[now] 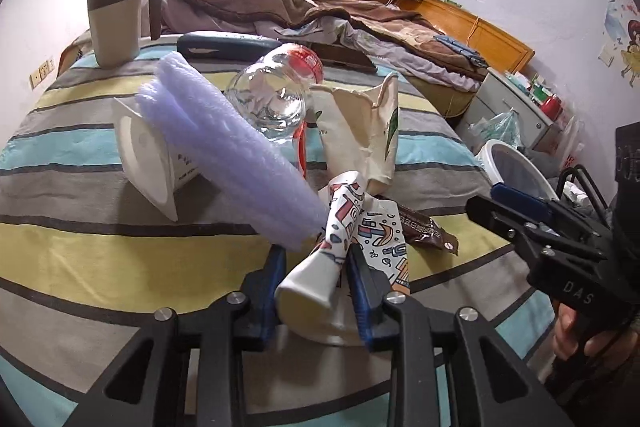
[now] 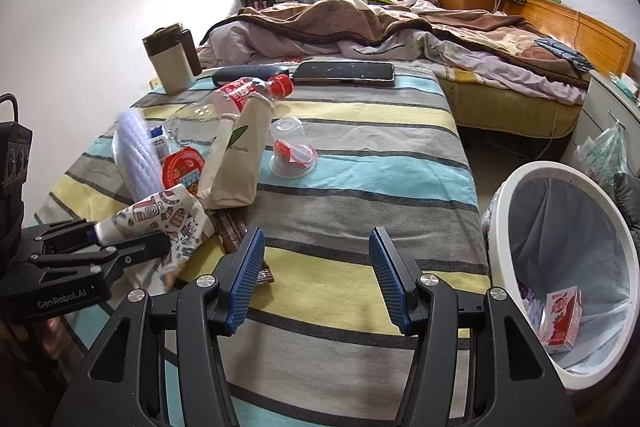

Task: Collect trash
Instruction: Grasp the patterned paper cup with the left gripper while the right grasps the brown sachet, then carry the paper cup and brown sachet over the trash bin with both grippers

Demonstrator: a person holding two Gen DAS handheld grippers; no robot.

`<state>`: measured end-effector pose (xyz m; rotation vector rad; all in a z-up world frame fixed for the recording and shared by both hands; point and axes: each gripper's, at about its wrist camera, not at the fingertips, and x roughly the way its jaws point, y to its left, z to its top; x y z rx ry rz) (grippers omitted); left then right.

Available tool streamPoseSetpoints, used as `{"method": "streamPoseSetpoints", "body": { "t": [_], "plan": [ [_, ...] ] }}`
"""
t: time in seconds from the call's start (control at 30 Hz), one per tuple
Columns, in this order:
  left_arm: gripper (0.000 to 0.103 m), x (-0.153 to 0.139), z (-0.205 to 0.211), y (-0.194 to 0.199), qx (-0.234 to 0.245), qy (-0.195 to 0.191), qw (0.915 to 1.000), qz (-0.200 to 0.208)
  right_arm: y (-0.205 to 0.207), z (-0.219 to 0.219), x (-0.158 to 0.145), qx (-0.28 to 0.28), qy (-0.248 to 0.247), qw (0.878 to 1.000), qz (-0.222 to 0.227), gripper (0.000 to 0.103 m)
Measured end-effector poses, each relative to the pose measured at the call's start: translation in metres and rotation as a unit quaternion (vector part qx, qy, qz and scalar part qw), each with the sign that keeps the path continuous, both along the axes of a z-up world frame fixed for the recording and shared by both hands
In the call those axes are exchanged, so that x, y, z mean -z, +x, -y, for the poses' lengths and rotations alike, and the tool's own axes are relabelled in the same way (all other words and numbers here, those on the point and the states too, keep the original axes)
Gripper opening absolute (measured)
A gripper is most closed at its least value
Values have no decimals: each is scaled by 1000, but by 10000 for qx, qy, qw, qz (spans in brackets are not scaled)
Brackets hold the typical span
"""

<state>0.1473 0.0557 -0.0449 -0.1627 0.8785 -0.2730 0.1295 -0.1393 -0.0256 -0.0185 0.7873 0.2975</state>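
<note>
The left gripper (image 1: 316,259) pinches a crushed patterned paper cup (image 1: 340,227) between its blue pads, at the near edge of the striped cloth (image 1: 100,251). The right gripper (image 2: 316,259) hangs over the cloth with its pads spread apart and nothing between them. Just right of the patterned cup lies a brown wrapper (image 1: 424,227). Just beyond the cup a lilac foam roll (image 1: 224,155) leans, and behind that stand a white carton (image 1: 148,163), a flattened beige paper cup (image 1: 360,131) and an empty clear bottle (image 1: 272,95) with a red label. Farther right of the cup, off the cloth, sits a white bin (image 2: 516,187) with a pink carton (image 2: 560,319) inside. At the far end of the cloth stands a beige mug (image 1: 116,23) beside a dark case (image 1: 228,45).
</note>
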Motion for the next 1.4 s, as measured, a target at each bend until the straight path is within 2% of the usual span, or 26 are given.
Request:
{"method": "streamPoseSetpoints", "body": {
  "t": [0.07,0.47,0.73,0.8,1.03,1.13,1.2,1.23,1.4],
  "plan": [
    [19,-1,-2,-2,-23,-17,10000,15,0,-3,1,-30,3,10000,-22,56],
    [19,-6,-28,-30,-464,121,9987,149,2,-21,6,-438,-63,9989,-127,54],
    [19,-7,-49,-41,-689,121,9974,148,13,-40,16,-796,-136,9957,-448,54],
    [19,-6,-50,-41,-686,102,9975,139,12,-42,17,-829,-200,9953,-465,43],
    [20,-1,-48,-40,-627,70,9980,61,10,-49,19,-856,-432,9940,-525,33],
    [24,1,-48,-38,-643,61,9979,6,10,-50,19,-836,-461,9941,-513,29],
    [36,3,-46,-37,-632,113,9979,-29,7,-50,18,-823,-485,9942,-490,26],
    [39,3,-45,-37,-626,138,9979,-22,6,-50,18,-817,-497,9943,-481,25],
    [41,4,-45,-36,-667,123,9977,-1,3,-48,17,-784,-354,9951,-494,24]
  ]
}}
